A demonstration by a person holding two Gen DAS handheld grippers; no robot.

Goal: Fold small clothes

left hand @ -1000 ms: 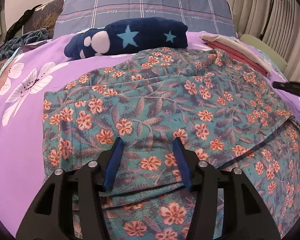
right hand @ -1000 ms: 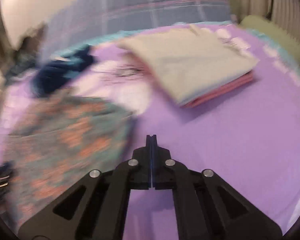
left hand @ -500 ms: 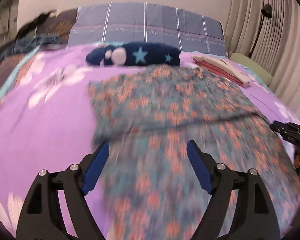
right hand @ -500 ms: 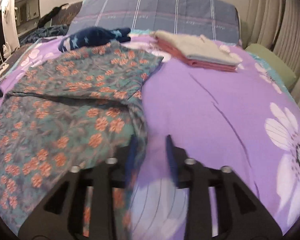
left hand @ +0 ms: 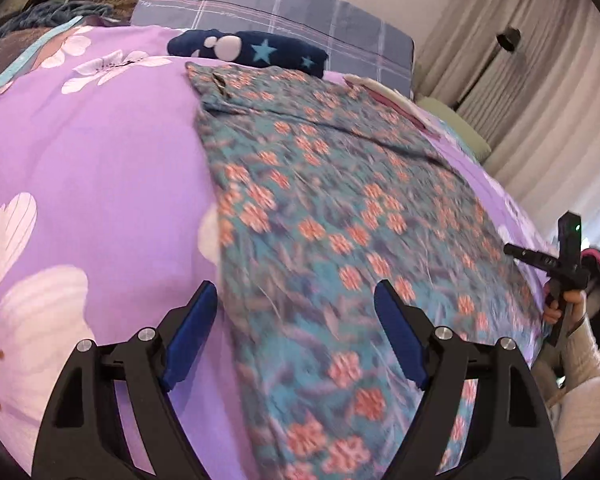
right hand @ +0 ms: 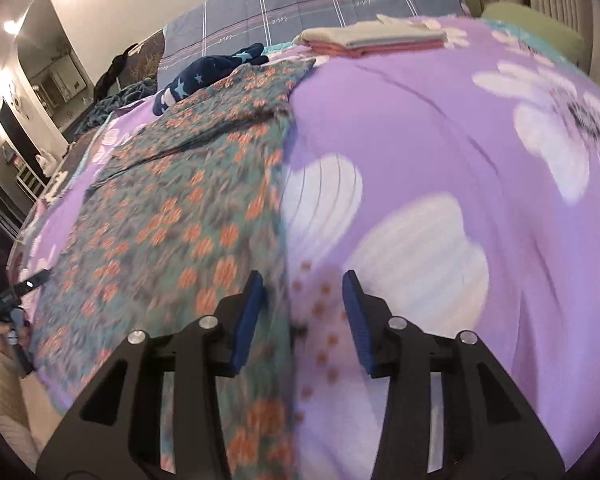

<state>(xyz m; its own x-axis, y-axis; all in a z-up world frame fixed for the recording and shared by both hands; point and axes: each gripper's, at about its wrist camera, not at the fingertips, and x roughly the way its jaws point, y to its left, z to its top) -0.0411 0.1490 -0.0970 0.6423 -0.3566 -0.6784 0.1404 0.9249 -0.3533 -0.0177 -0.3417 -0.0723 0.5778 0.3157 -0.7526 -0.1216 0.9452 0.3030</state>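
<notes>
Purple flowered bed [left hand: 100,152] bears floral garment [left hand: 340,208], navy bundle [left hand: 256,50], folded stack [right hand: 372,36].

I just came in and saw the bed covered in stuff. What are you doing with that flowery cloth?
A person is folding clothes with a gripper in each hand. The flowery garment lies spread on the purple bedsheet. The left gripper hovers open at one side edge of it, the right gripper at the other, jaws closing, gripping nothing yet. A folded stack waits near the pillow.
</notes>
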